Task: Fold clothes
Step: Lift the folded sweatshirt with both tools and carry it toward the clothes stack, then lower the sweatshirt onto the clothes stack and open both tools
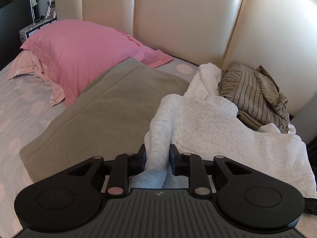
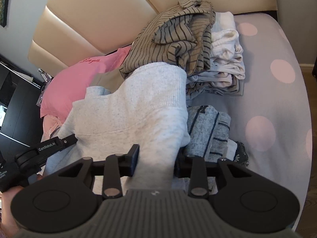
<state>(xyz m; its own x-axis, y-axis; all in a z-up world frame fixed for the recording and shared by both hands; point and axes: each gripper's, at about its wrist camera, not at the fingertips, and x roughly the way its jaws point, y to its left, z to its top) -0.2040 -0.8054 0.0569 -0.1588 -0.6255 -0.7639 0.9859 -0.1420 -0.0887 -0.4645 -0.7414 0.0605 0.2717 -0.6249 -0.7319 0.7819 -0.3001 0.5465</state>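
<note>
Sweatshirt point(image 1: 198, 123), light grey — lies on the bed with a bunched fold of it between the fingers of each gripper. Left gripper point(image 1: 158, 158): fingers part-spread, cloth filling the gap and touching both pads, so it reads as a light pinch. Right gripper point(image 2: 156, 158): fingers wider, a thick roll of the same garment between them; whether the far pad presses cannot be told. Ahead of the left fingers lies an olive blanket point(image 1: 103, 115), to their right the striped garment point(image 1: 253, 97); ahead of the right fingers sits the stack of folded whites point(image 2: 223, 59), just right of them a grey striped knit point(image 2: 208, 130). Recommended: lay both held edges flat and level before letting go — release together, clear of the stack, so no crease sets.
</note>
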